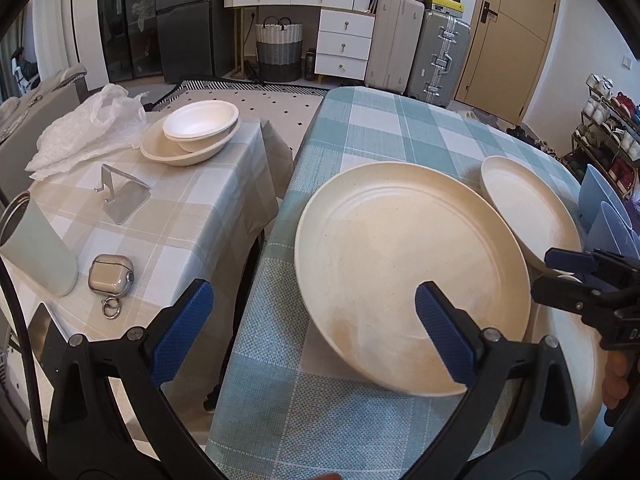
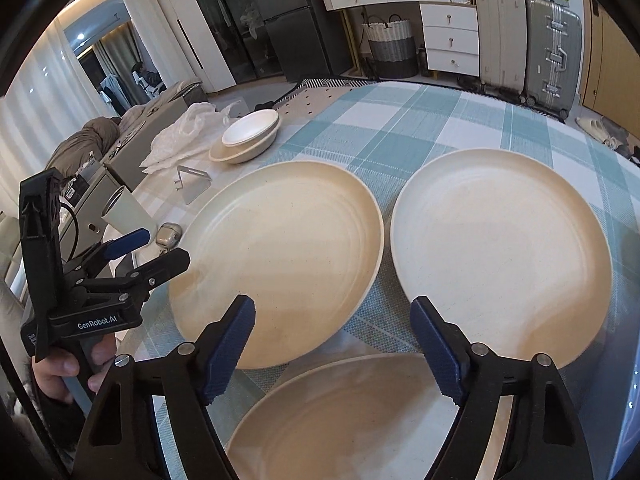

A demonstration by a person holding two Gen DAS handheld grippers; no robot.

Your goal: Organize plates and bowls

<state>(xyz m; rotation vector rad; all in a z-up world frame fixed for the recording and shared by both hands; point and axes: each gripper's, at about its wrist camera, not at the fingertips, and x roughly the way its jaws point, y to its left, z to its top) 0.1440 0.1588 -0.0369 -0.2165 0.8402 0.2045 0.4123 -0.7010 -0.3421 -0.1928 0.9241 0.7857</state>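
both hand-held grippers wide and empty, left hand-held gripper [image 1: 314, 312] over the left plate's [image 2: 276, 256] near edge, right hand-held gripper [image 2: 332, 332] between three cream plates spread singly on the checked surface [image 2: 460, 116], likely awaiting stacking; nested bowls [image 2: 250, 136] sit well apart.

Ahead of my grippers the blue-checked table [image 2: 460, 120] carries three cream plates: left [image 2: 280, 256], right [image 2: 500, 252], nearest [image 2: 340, 420].

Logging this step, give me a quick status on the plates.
Left gripper and right gripper open, empty. Three plates flat on the blue table, unstacked. Bowls nested. Nothing blocking.
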